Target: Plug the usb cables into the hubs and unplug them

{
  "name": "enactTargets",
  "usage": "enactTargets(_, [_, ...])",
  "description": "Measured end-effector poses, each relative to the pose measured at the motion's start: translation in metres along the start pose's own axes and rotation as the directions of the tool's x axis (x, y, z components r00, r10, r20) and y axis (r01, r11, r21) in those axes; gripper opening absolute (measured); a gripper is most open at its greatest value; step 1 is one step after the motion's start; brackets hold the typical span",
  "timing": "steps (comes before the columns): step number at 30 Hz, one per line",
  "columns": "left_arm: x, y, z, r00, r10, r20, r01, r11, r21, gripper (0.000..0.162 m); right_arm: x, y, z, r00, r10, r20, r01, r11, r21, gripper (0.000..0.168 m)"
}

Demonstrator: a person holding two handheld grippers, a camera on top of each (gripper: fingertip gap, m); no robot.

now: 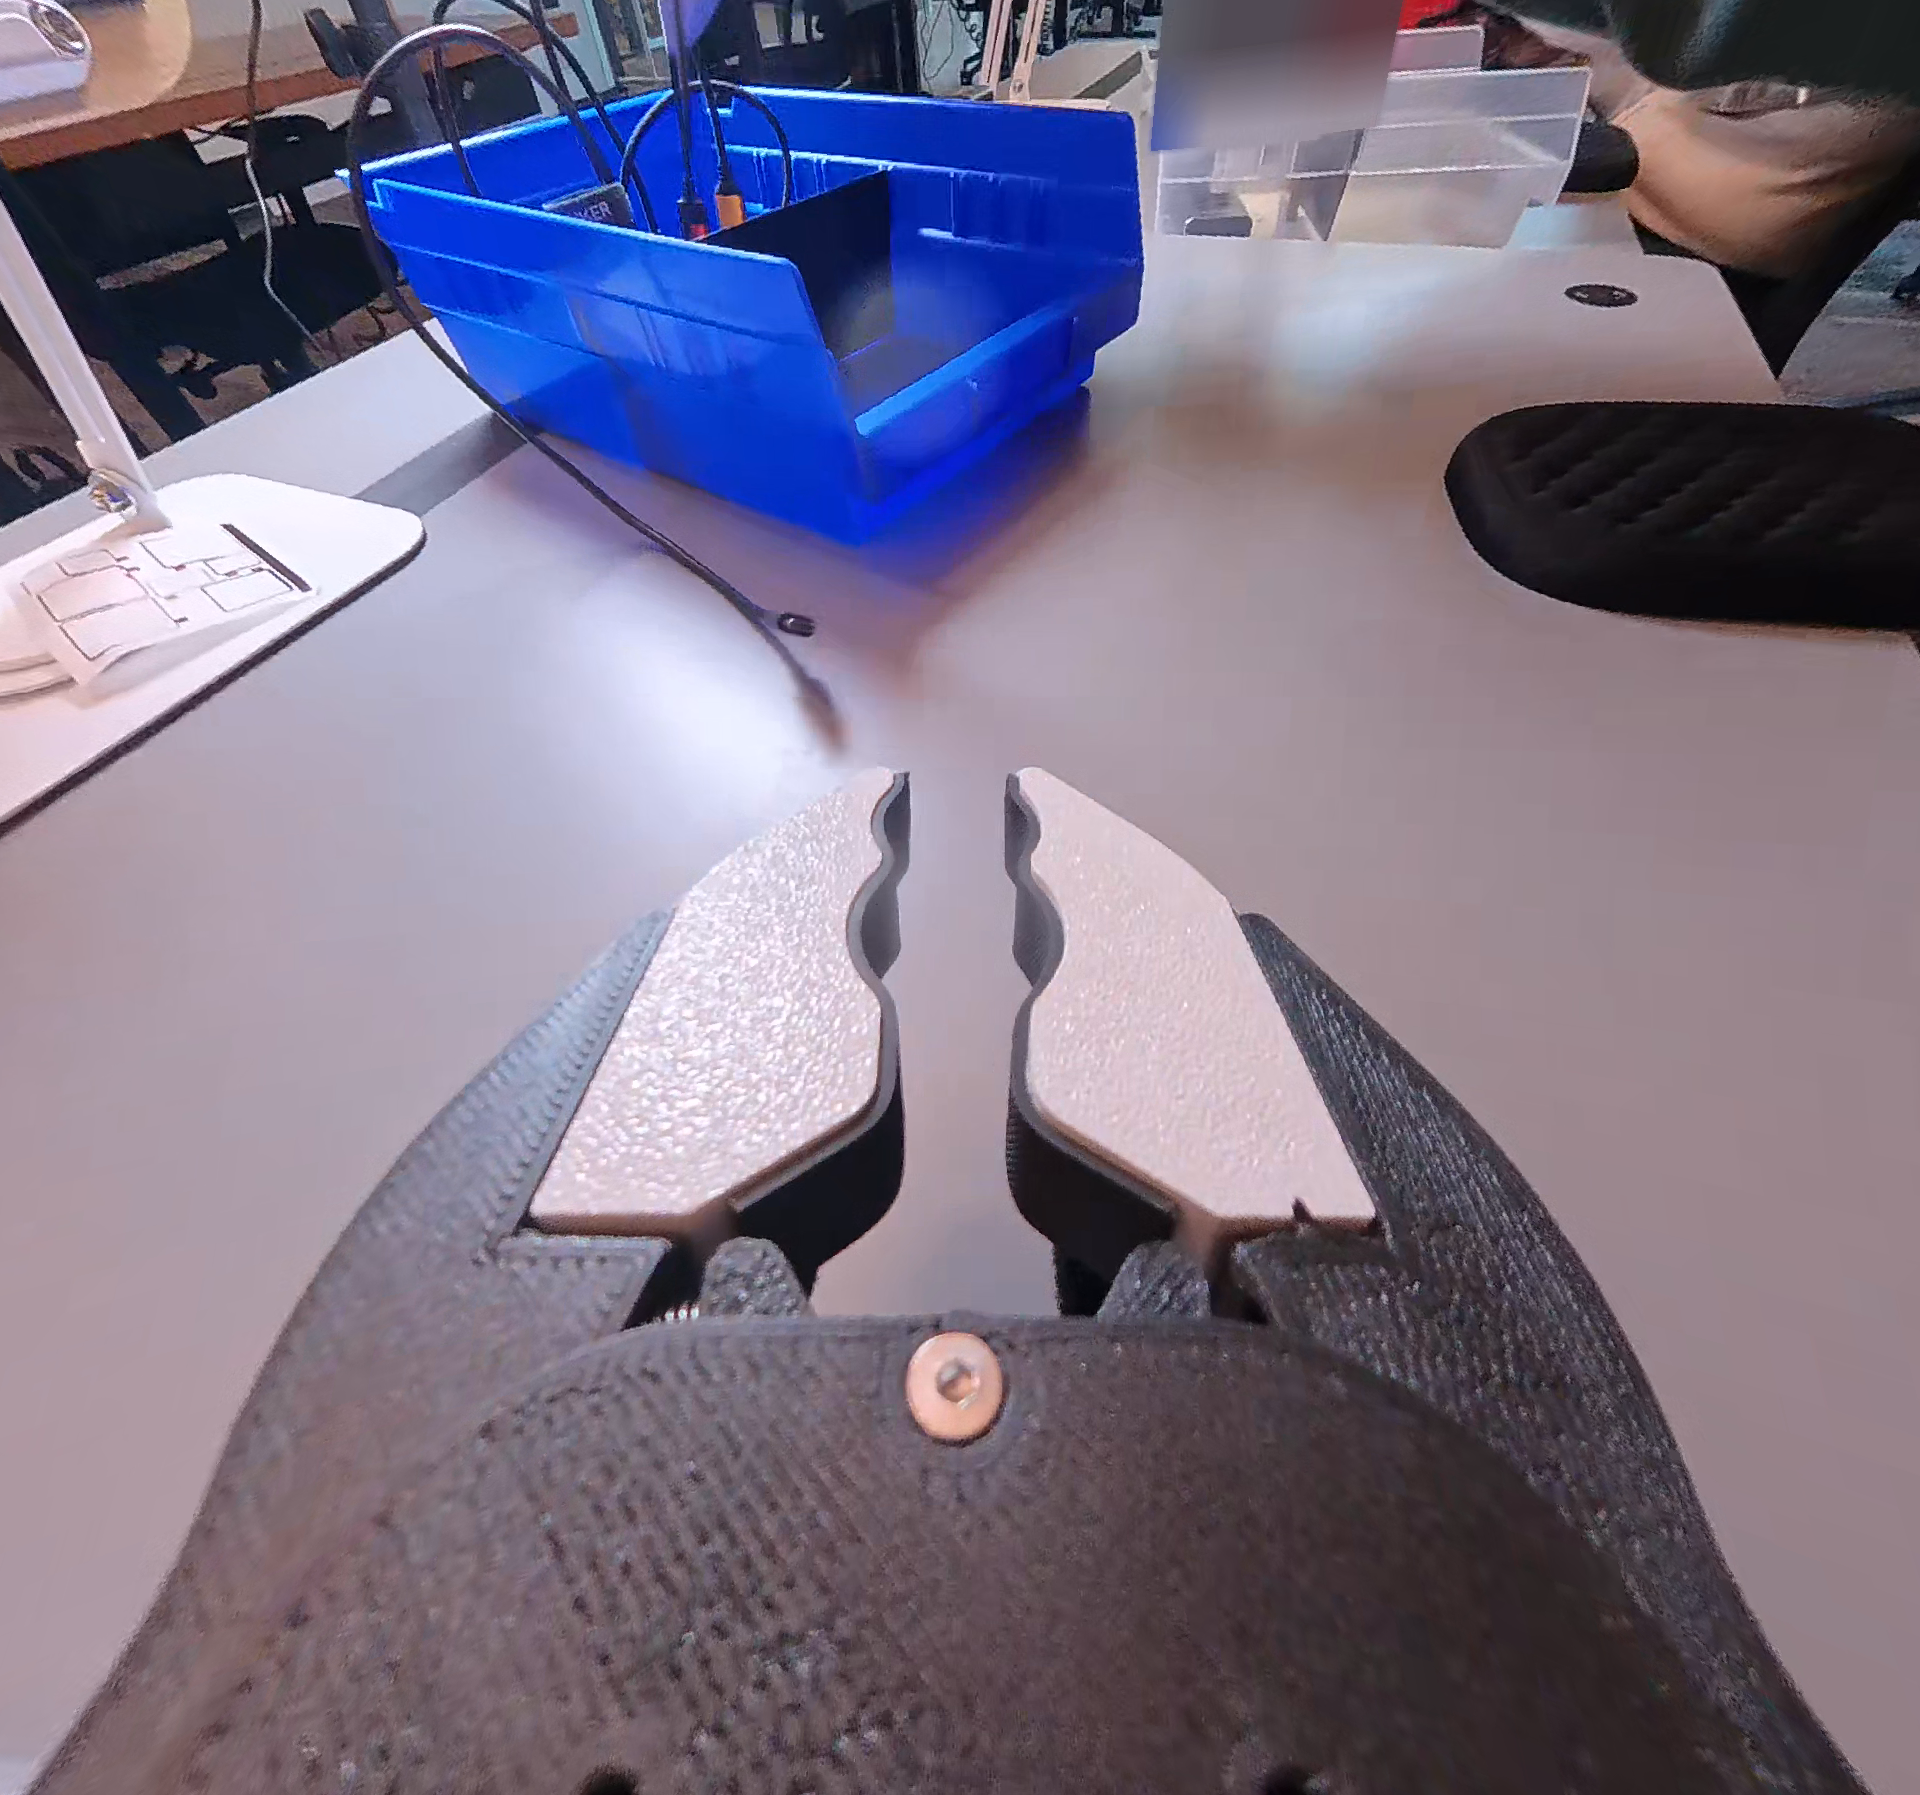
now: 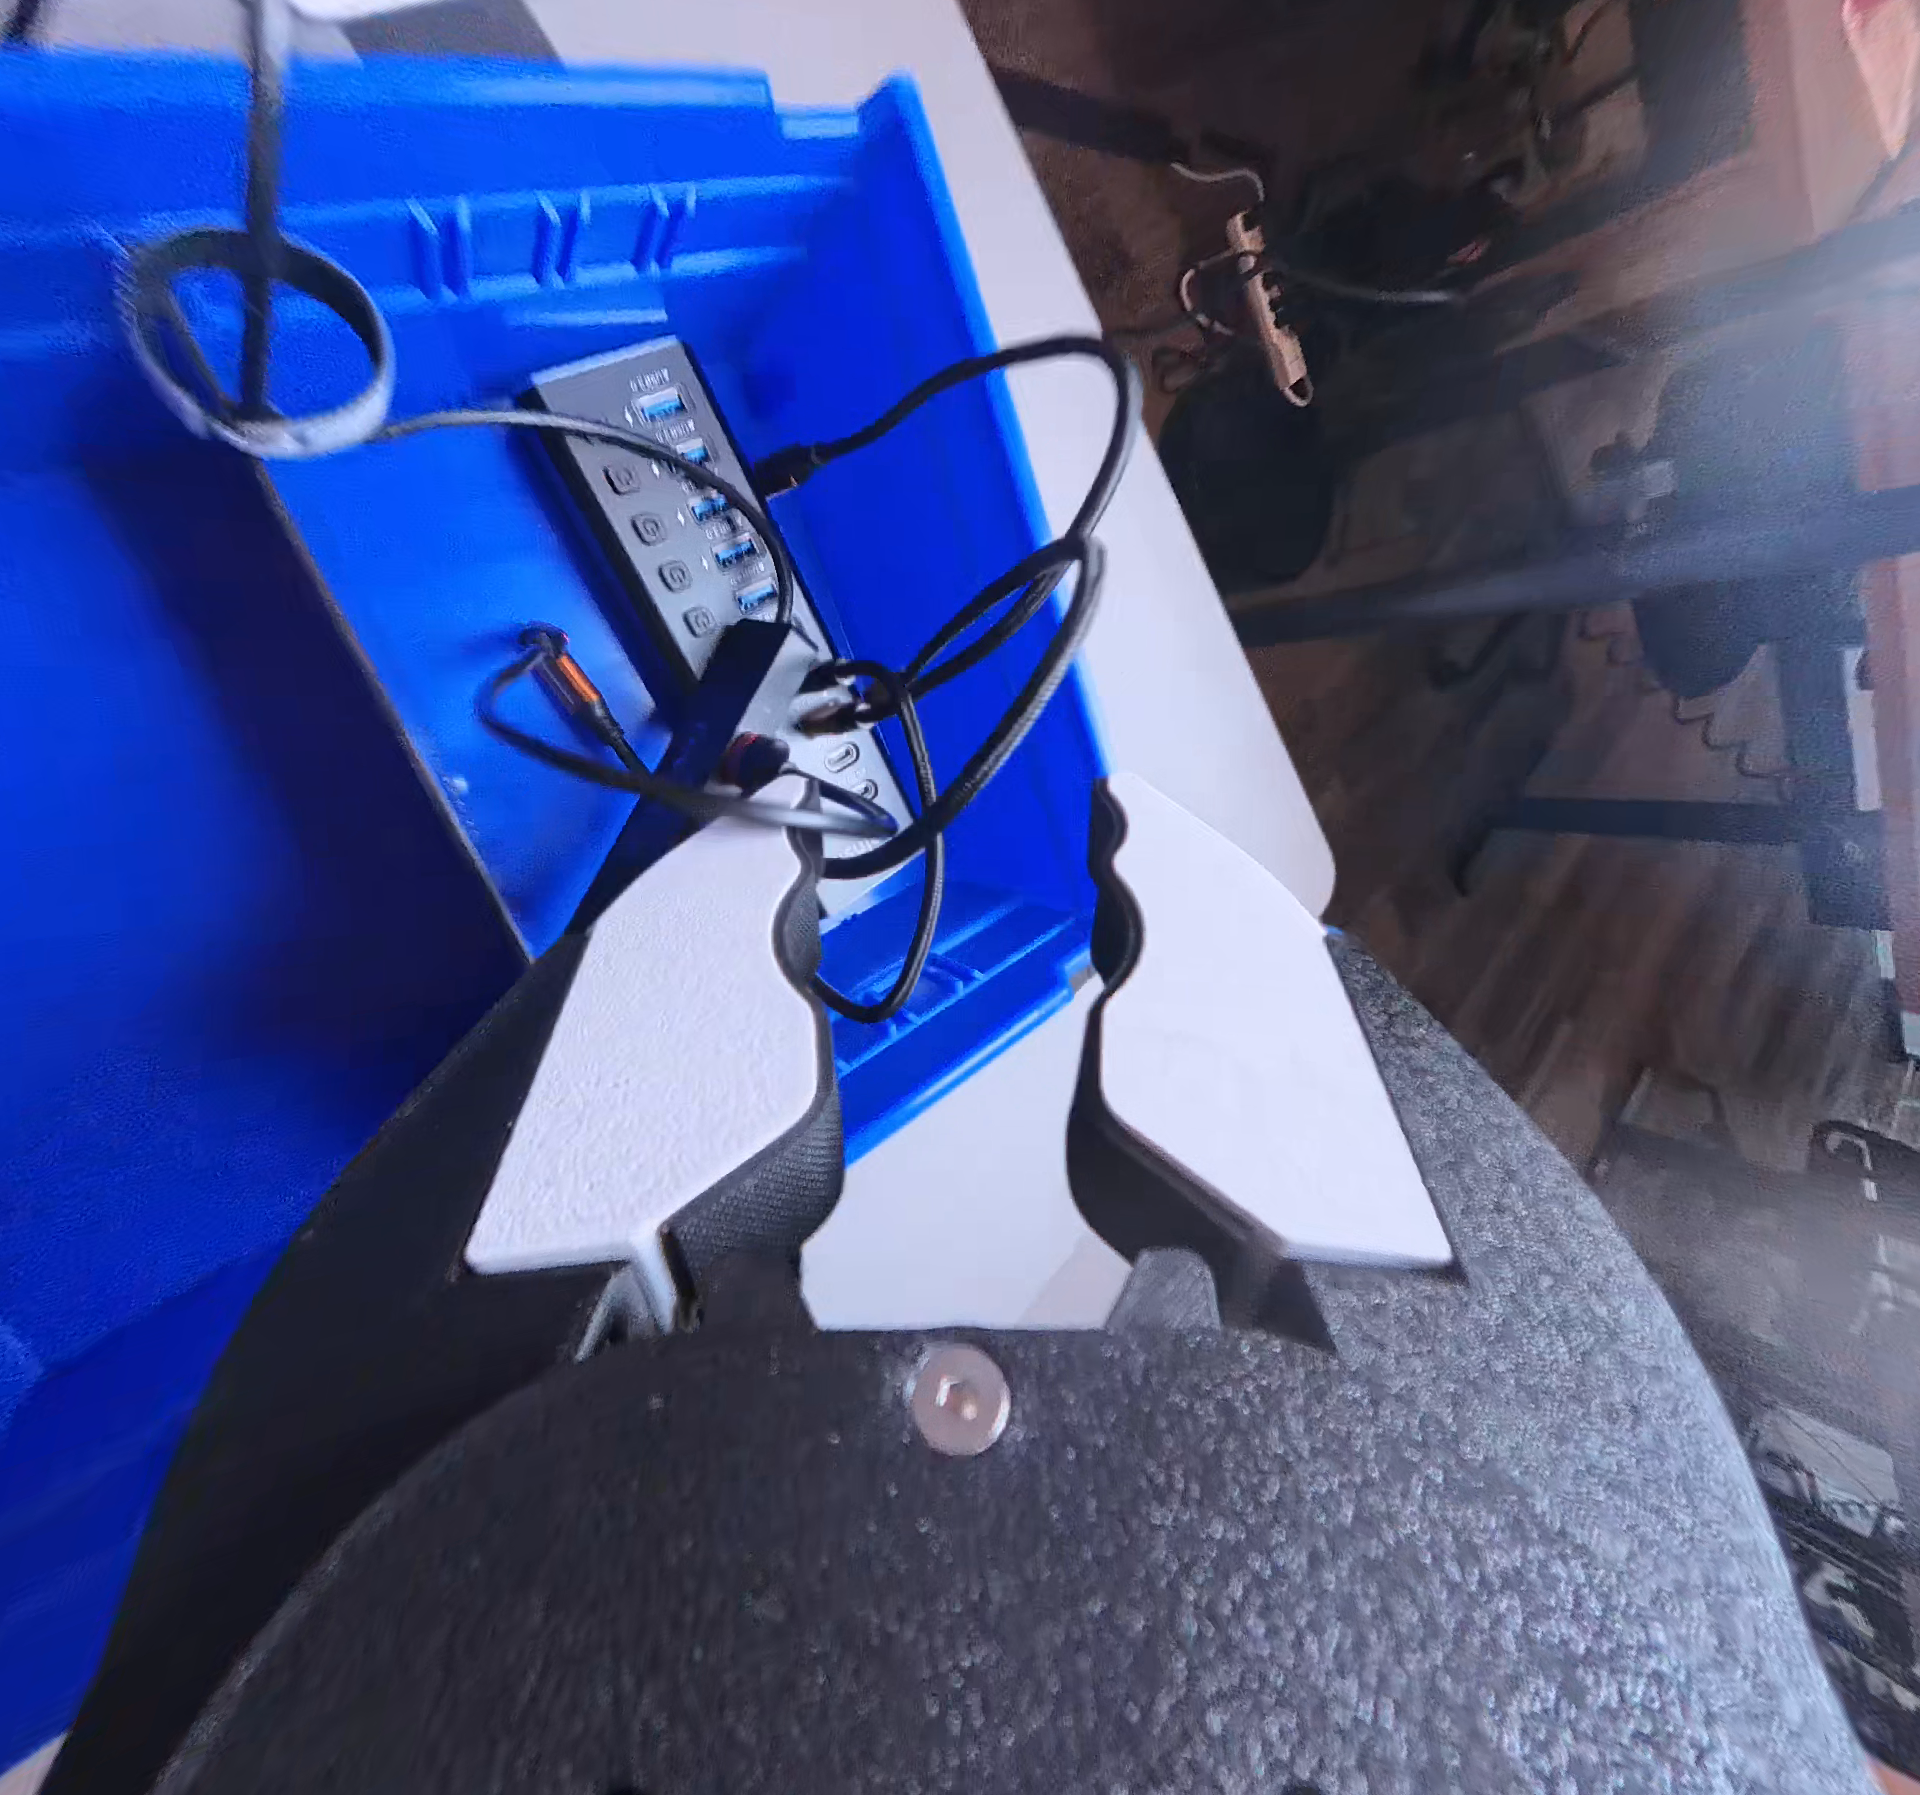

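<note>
**A:** Where are the hubs and cables from where you sit?

**B:** In the blue bin [image 1: 790, 332] on the bench [image 1: 1247, 706], far ahead of my left tongs [image 1: 956, 789]. My right tongs [image 2: 945, 841] hover right above it, looking down: a dark hub [image 2: 675, 509] with a row of blue ports lies on the bin floor, and a second dark bar [image 2: 727, 696] lies across its near end. Several black cables [image 2: 1039, 519] loop over them, some plugs seated, though blur keeps me from counting which.

**A:** And the tongs?

**B:** Both apart and holding nothing. The left pair has a narrow gap and sits low over bare bench; the right pair is wider, just above the tangle.

**A:** How will the stuff handle?

**B:** I judge the cables light and floppy; braided, so not slippery, but they will swing and snag each other. One orange-collared plug [image 2: 571, 680] lies loose on the bin floor to the left of the hub. Another cable [image 1: 623, 519] trails out of the bin, its end [image 1: 821, 706] lying on the bench just ahead of my left tongs.

**A:** Where would you take hold?

**B:** On the rigid plug shell, never the cord; pulling the cord would only bend it and strain the joint. The hub looks light enough to lift with a tight plug, so I'd want the other tongs pinning its body along the long edges, clear of the ports.
</note>
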State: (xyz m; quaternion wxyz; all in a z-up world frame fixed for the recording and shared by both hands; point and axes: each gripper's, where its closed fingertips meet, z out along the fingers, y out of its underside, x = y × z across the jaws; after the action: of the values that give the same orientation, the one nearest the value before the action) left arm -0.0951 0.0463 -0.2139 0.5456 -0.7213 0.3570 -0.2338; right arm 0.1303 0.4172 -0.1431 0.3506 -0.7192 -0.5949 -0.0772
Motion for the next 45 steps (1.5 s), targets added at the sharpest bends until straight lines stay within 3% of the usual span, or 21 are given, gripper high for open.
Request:
enactTargets(4, [0.001,-0.006,-0.004,1.000,0.025,0.012,-0.025,1.000,0.018,0.017,-0.019,-0.052,-0.048,0.997,0.018,0.069,-0.028,0.990,0.140,0.051])
enactTargets(8, [0.003,-0.008,-0.004,1.000,0.028,0.004,-0.029,0.999,0.021,0.016,-0.053,-0.100,-0.057,0.990,-0.053,0.128,0.036,0.991,0.129,0.051])
enactTargets(11, [0.005,-0.007,-0.004,0.998,0.056,0.011,-0.056,0.998,0.011,0.016,-0.075,-0.123,-0.031,0.980,-0.071,0.186,0.062,0.996,0.057,0.055])
enactTargets(14, [0.008,-0.008,-0.005,0.998,0.062,0.008,-0.062,0.998,0.012,0.015,-0.082,-0.122,0.019,0.980,-0.090,0.176,0.105,0.992,-0.074,0.055])
enactTargets(15, [0.008,-0.008,-0.005,0.998,0.062,0.010,-0.062,0.998,0.011,0.014,-0.083,-0.116,0.034,0.980,-0.084,0.181,0.108,0.986,-0.128,0.037])
enactTargets(16, [0.008,-0.007,-0.005,0.998,0.064,0.013,-0.064,0.998,0.006,0.014,-0.084,-0.111,0.043,0.980,-0.092,0.177,0.122,0.979,-0.166,0.005])
enactTargets(18, [0.008,-0.006,-0.006,0.997,0.075,0.017,-0.075,0.997,-0.002,0.014,-0.087,-0.116,0.041,0.971,-0.126,0.201,0.155,0.978,-0.136,0.001])
enactTargets(21, [0.007,-0.010,-0.008,0.996,0.083,0.015,-0.084,0.996,0.013,0.013,-0.066,-0.130,0.003,0.980,-0.063,0.191,0.069,0.997,-0.024,0.001])
enactTargets(26, [0.006,-0.011,-0.008,0.998,0.066,0.003,-0.066,0.998,0.014,0.012,0.034,-0.086,-0.059,0.988,0.017,-0.152,-0.027,0.997,-0.066,0.000])
enactTargets(29, [0.007,-0.009,-0.006,0.998,0.069,0.000,-0.069,0.998,0.005,0.012,0.076,-0.056,-0.091,0.940,-0.049,-0.338,0.011,0.994,-0.113,0.001])
enactTargets(34, [0.005,-0.002,-0.005,0.998,0.069,0.009,-0.069,0.997,-0.022,0.011,0.080,-0.017,-0.116,0.922,-0.135,-0.362,0.082,0.984,-0.159,0.000])
enactTargets(38, [0.003,0.003,-0.002,0.999,0.054,0.006,-0.054,0.998,-0.040,0.010,0.084,0.021,-0.126,0.894,-0.235,-0.381,0.119,0.945,-0.305,0.000])
enactTargets(45, [0.003,0.012,0.003,0.999,0.052,0.004,-0.051,0.996,-0.080,0.010,0.105,0.062,-0.141,0.852,-0.294,-0.433,0.066,0.881,-0.469,0.000])
